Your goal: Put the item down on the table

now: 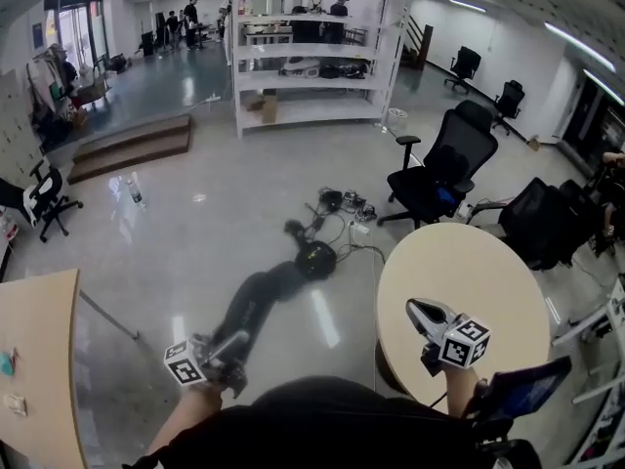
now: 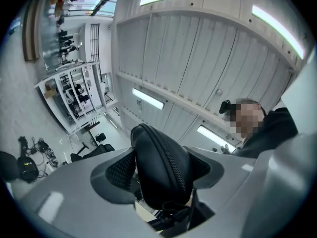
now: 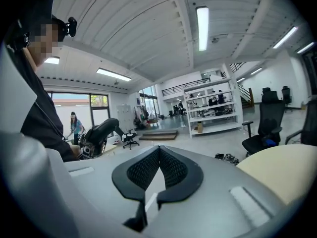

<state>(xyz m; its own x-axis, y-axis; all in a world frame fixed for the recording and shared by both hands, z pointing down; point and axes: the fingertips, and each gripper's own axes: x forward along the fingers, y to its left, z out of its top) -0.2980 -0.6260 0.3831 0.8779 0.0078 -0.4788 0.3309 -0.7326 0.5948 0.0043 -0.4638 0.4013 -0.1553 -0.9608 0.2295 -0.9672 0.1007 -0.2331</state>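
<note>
My left gripper is at the lower left of the head view, over the floor and left of the round beige table. It is shut on a long black zippered case that sticks out ahead of it. In the left gripper view the case fills the space between both pads, tilted upward. My right gripper hovers over the near part of the table. Its jaws meet at the tips with nothing between them. From the right gripper view I also see the case at the left and the table at the right.
Black office chairs stand beyond the round table. Cables and small black gear lie on the floor ahead. A white shelving unit is at the back. A wooden tabletop edges in at the left. A dark tablet-like thing sits by my right arm.
</note>
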